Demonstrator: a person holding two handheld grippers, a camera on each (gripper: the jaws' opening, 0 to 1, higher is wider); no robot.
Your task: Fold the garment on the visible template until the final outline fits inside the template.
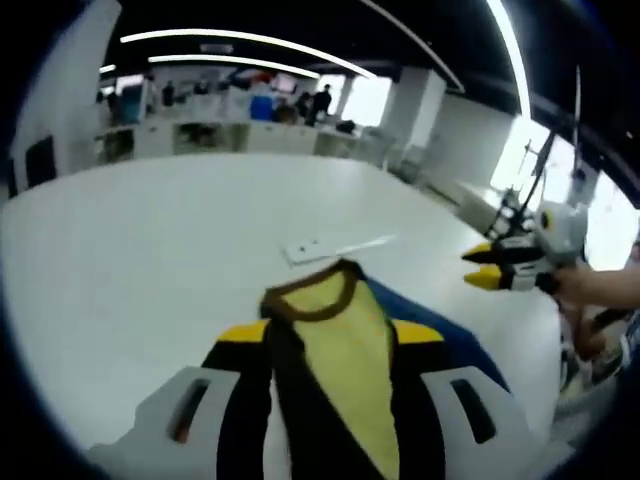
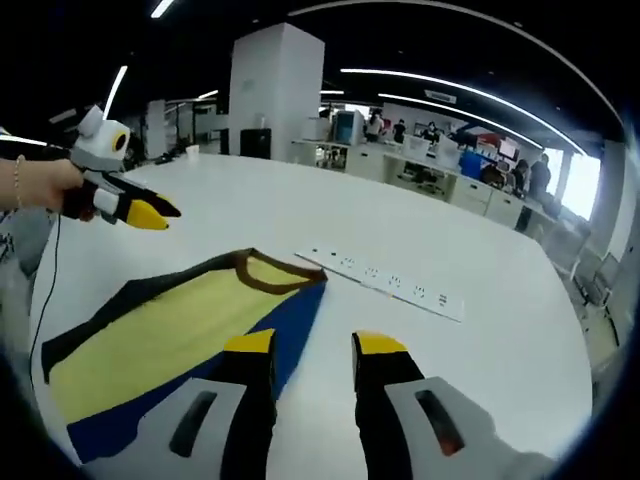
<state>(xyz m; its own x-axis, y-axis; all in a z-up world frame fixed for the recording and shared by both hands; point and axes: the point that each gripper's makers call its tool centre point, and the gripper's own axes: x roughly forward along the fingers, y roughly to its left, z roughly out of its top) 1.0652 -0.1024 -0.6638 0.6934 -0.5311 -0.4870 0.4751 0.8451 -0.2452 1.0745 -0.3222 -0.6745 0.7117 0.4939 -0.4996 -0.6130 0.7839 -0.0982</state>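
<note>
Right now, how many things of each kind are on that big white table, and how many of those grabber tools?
Garments: 1, the yellow and blue shirt
Power strips: 1, the white power strip
Grabber tools: 2, the left gripper and the right gripper
Total: 4

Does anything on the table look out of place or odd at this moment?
The garment lies slanted and partly folded on the white table. I cannot see any template outline under it. Both grippers, left and right, are open and hold nothing.
</note>
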